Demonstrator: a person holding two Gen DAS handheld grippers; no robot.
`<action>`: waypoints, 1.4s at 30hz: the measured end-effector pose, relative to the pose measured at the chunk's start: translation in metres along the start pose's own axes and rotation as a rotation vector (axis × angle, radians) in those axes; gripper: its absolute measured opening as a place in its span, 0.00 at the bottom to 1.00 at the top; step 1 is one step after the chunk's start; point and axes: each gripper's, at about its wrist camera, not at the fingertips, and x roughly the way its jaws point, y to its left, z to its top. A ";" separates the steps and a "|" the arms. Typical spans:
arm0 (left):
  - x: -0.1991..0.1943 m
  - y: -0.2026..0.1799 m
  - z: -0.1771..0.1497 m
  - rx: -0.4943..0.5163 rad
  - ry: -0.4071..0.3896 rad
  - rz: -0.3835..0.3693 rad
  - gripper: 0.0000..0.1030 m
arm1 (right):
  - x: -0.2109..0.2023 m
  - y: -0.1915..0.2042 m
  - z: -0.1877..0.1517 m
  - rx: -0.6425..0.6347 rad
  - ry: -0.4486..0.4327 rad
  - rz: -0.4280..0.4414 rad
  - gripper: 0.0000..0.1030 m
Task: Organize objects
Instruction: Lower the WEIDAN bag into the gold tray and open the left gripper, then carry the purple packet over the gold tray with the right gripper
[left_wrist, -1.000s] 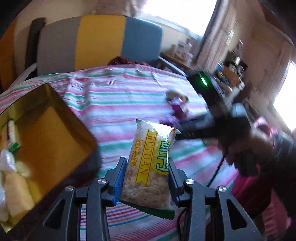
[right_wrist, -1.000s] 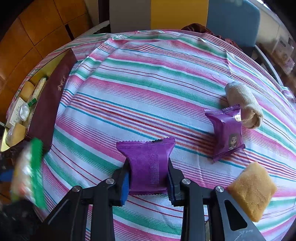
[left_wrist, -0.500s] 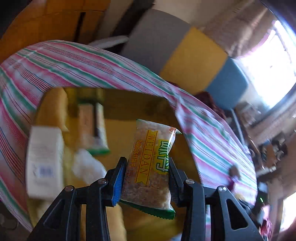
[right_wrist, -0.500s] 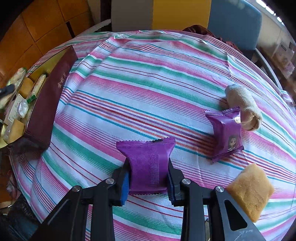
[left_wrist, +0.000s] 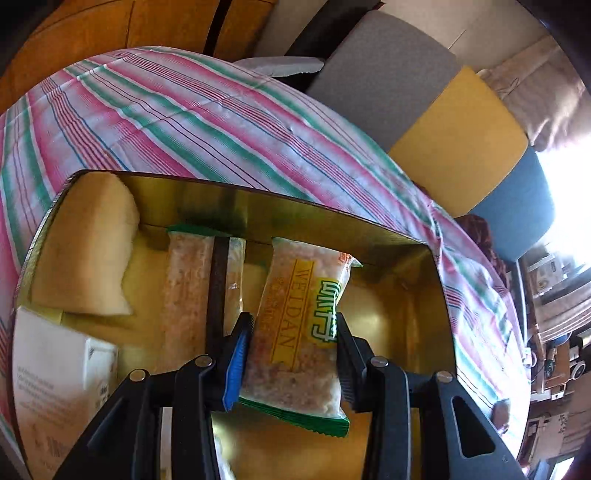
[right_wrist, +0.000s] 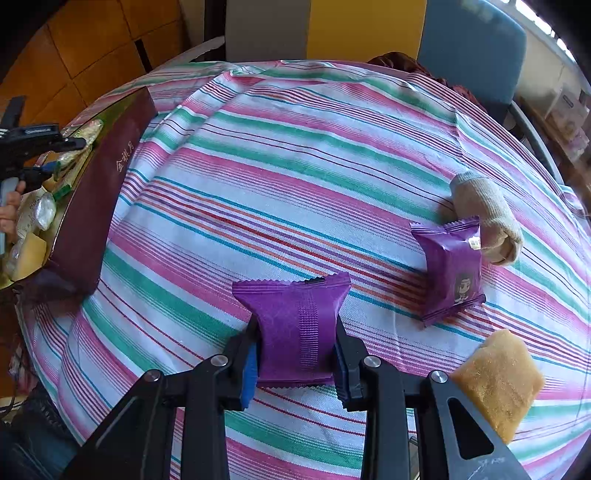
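My left gripper (left_wrist: 291, 334) is shut on a clear rice-cracker packet (left_wrist: 301, 328) with a yellow WEIDAN label, held over the gold inside of the open box (left_wrist: 406, 321). The box holds a similar packet (left_wrist: 188, 291), a pale cake (left_wrist: 92, 243) and a white carton (left_wrist: 59, 373). My right gripper (right_wrist: 295, 350) is shut on a purple snack packet (right_wrist: 295, 325) just above the striped tablecloth (right_wrist: 295, 166). In the right wrist view the maroon-sided box (right_wrist: 99, 195) stands at the table's left edge, with the left gripper (right_wrist: 75, 147) above it.
On the cloth to the right lie a second purple packet (right_wrist: 452, 273), a beige knitted item (right_wrist: 484, 210) and a yellow-brown sponge-like block (right_wrist: 498, 376). A grey, yellow and blue chair (right_wrist: 369, 29) stands behind the table. Shelves with clutter (left_wrist: 554, 332) fill the right side.
My left gripper swung with the cracker packet from above the tablecloth to over the open box and rolled. My right gripper and its purple packet stayed still.
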 end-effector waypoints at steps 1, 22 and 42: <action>0.003 0.001 0.001 0.002 -0.001 0.010 0.41 | 0.000 -0.001 0.000 -0.001 0.000 0.000 0.32; -0.074 -0.026 -0.040 0.336 -0.239 0.112 0.42 | -0.001 0.005 -0.002 -0.028 -0.006 -0.028 0.33; -0.133 -0.010 -0.128 0.442 -0.280 0.089 0.41 | 0.000 0.011 -0.004 -0.050 -0.020 -0.057 0.33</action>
